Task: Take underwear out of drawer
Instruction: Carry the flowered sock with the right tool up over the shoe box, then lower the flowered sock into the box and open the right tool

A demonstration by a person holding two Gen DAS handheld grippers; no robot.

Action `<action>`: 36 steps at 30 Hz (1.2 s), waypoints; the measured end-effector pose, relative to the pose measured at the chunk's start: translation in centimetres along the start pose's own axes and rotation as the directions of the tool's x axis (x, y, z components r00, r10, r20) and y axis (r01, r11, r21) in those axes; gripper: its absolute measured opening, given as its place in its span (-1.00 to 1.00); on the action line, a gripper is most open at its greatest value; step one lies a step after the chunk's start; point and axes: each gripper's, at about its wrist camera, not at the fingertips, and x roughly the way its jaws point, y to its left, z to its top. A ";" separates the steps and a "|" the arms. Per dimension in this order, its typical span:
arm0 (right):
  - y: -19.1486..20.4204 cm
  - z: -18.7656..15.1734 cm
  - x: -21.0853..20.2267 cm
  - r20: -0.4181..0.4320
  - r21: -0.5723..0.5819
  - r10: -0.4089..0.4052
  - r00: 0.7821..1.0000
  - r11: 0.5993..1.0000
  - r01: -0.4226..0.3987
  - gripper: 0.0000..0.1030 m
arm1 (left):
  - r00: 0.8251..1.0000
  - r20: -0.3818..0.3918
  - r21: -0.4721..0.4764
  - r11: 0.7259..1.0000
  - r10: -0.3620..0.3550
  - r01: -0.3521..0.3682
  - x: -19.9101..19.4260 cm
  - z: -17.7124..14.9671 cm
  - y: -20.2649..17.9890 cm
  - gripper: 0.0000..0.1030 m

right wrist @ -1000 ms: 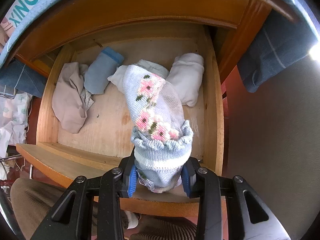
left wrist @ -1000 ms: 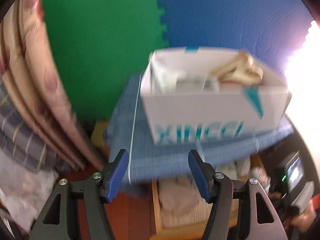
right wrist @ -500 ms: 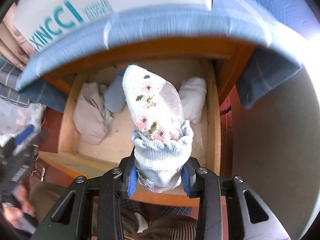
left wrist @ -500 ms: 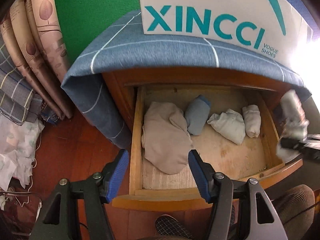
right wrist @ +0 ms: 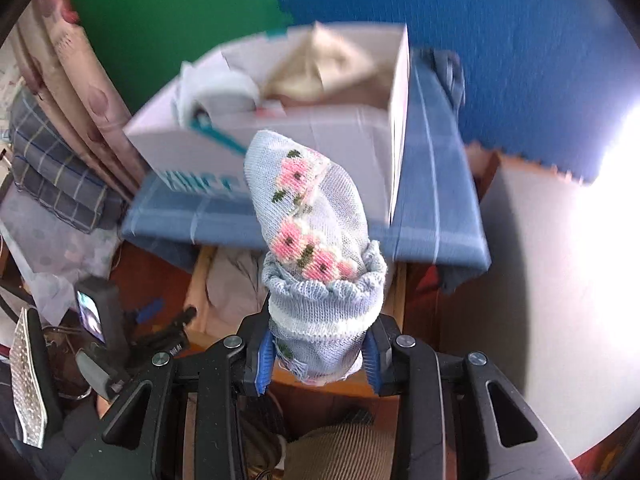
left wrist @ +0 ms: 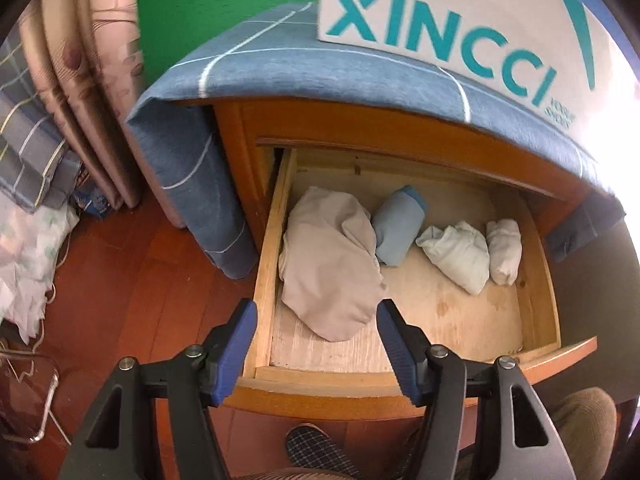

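My right gripper [right wrist: 317, 354] is shut on a rolled pale-blue knit garment with pink flowers [right wrist: 310, 224], held high above the drawer and level with the white box [right wrist: 280, 136]. In the left wrist view the wooden drawer [left wrist: 536, 280] stands pulled out. Inside lie a beige garment [left wrist: 332, 264], a blue roll [left wrist: 398, 230], a pale crumpled piece [left wrist: 458, 254] and a white roll [left wrist: 505, 249]. My left gripper [left wrist: 314, 320] hangs open over the drawer's front left corner, just above the beige garment, with nothing between its fingers.
A white XINCCI shoe box [left wrist: 452, 28] holding clothes sits on the blue checked cloth [left wrist: 280, 60] that covers the cabinet. Curtains [left wrist: 80, 80] and folded plaid fabric [left wrist: 28, 152] stand at the left. A person's slipper [left wrist: 316, 446] and knee are below the drawer front.
My right gripper has risen with the flowered garment from inside the drawer to the height of the box. My left gripper dropped from facing the box to looking into the drawer.
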 end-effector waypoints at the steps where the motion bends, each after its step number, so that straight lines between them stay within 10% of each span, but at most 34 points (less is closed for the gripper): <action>1: 0.1 0.8 -0.8 0.022 -0.007 0.006 1.000 1.000 -0.005 -0.36 | 1.000 0.002 -0.008 1.000 -0.003 0.003 0.0 0.0 0.1 0.23; 17: 5.8 13.6 2.7 0.073 -0.096 -0.097 0.993 0.990 0.104 -0.36 | 0.998 -0.004 -0.088 0.994 -0.062 0.061 0.3 -0.2 1.6 0.23; 28: 5.0 14.1 11.2 -0.120 -0.066 -0.124 0.985 0.991 0.117 -0.25 | 0.996 -0.012 -0.128 0.988 -0.090 0.088 0.8 -0.2 2.4 0.23; 36: 4.7 14.5 9.7 -0.066 -0.042 -0.103 0.992 0.994 0.101 0.22 | 0.995 -0.026 -0.129 0.988 -0.094 0.090 1.1 -0.2 2.3 0.23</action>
